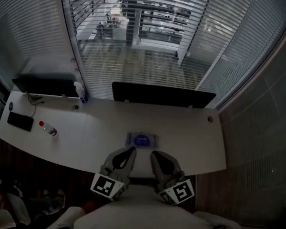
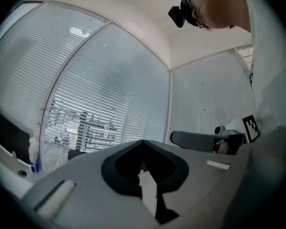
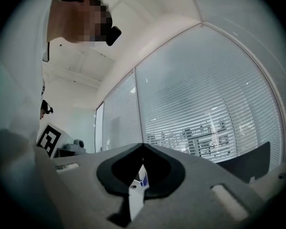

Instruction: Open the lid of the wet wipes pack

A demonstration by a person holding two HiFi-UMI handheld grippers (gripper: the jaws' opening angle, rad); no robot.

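The wet wipes pack [image 1: 141, 140], pale with a blue oval label, lies flat on the white desk [image 1: 190, 142], its lid down. My left gripper [image 1: 128, 151] and right gripper [image 1: 155, 153] hover side by side just short of the pack's near edge, neither touching it. Both are shut with nothing held. In the left gripper view, the left gripper [image 2: 143, 142] has its jaws meeting at the tip, tilted up toward the blinds. The right gripper [image 3: 143, 146] looks the same in its own view; a sliver of white and blue print [image 3: 143, 181] shows through the slit.
A water bottle [image 1: 48, 129] and a black device [image 1: 20, 121] lie at the desk's left. Two dark monitors [image 1: 162, 94] [image 1: 46, 85] and a spray bottle [image 1: 81, 92] line the back edge before the blinds. The desk's front edge runs just beneath my grippers.
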